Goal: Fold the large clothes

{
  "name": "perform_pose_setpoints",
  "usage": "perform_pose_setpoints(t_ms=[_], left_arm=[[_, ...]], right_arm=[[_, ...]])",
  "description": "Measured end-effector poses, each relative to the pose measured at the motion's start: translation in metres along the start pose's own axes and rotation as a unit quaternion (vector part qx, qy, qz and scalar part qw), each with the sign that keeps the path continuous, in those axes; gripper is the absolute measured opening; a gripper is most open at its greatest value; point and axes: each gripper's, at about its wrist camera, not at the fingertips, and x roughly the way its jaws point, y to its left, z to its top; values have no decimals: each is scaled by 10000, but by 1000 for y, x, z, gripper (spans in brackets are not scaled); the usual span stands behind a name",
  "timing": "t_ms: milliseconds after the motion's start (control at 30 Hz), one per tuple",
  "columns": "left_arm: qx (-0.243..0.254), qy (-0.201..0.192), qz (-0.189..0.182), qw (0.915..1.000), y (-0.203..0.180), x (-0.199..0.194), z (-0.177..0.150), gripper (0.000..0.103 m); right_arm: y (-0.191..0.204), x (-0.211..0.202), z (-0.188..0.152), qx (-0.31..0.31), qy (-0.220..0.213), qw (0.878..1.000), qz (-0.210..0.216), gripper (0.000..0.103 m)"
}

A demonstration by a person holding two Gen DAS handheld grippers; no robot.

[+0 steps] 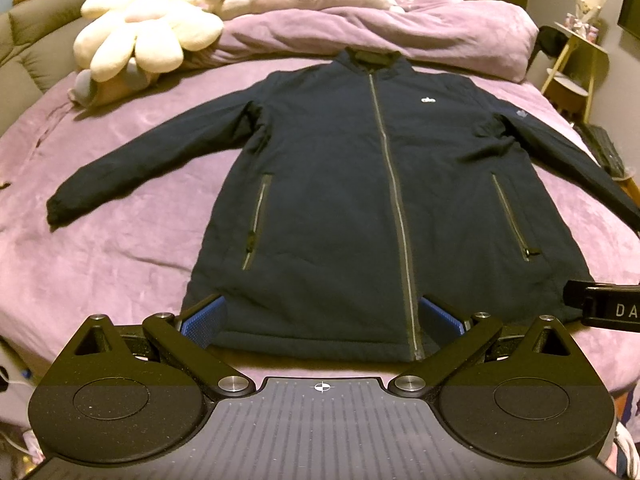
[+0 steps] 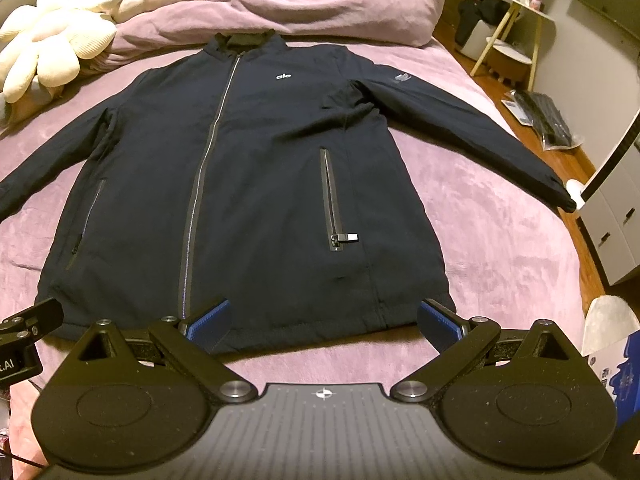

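Here the jacket (image 1: 340, 184) lies lengthwise, collar (image 1: 374, 57) pointing away.

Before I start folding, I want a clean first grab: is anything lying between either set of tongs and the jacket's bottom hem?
Nothing visible. The left tongs and right tongs are both open right at the hem of the jacket, with only bare purple blanket around it. The flower cushion sits far off by the collar.
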Motion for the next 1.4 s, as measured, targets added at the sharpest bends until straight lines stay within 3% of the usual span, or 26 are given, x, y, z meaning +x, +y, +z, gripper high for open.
perform_pose_setpoints(t_ms=[1400], left_arm=[[-48, 48, -17, 10000, -4, 3, -4, 103]], right_arm=[[-8, 3, -4, 82, 88, 9999, 6, 99]])
